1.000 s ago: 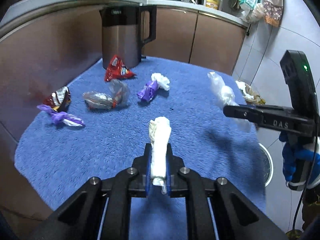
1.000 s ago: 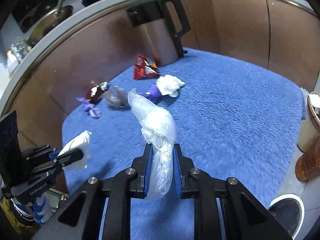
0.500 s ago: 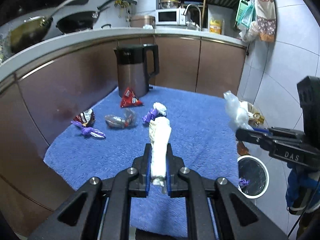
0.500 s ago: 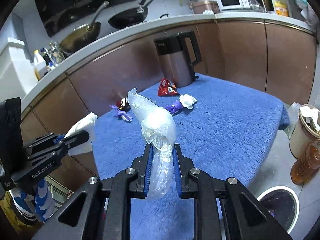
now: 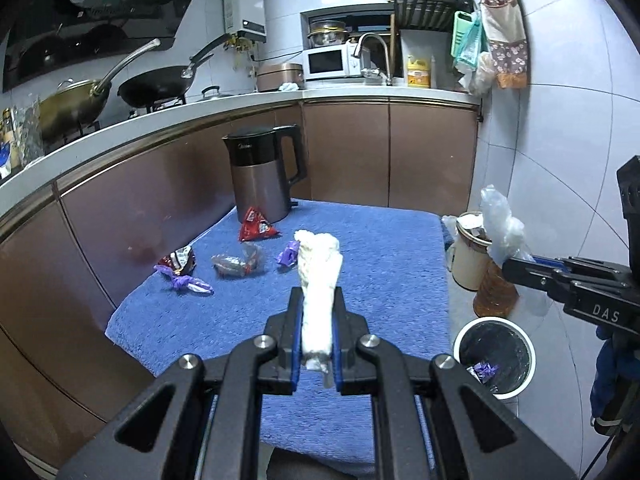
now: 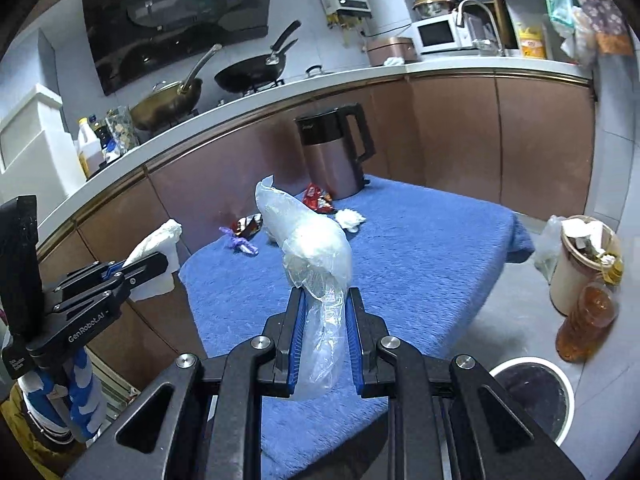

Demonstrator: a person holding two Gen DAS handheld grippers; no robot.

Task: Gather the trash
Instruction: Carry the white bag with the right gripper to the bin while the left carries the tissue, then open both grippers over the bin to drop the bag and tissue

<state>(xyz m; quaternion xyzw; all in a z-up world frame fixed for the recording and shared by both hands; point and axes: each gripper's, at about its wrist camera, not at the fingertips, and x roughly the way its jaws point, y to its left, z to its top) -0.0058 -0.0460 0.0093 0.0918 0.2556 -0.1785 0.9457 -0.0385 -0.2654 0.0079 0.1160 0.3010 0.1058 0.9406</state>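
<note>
left gripper (image 5: pixel 316 344) clamps tissue wad (image 5: pixel 320 280); right gripper (image 6: pixel 325 344) clamps plastic bag (image 6: pixel 316 256), nearer; bin (image 6: pixel 534 396) below-right

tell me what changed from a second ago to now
Both hand-held grippers pulled up and back from the blue mat: the counter and the floor bin came into view. The left hand-held gripper stayed shut on the tissue, the right hand-held gripper on the plastic bag. Nothing was let go. The wrappers and kettle stayed put.
</note>
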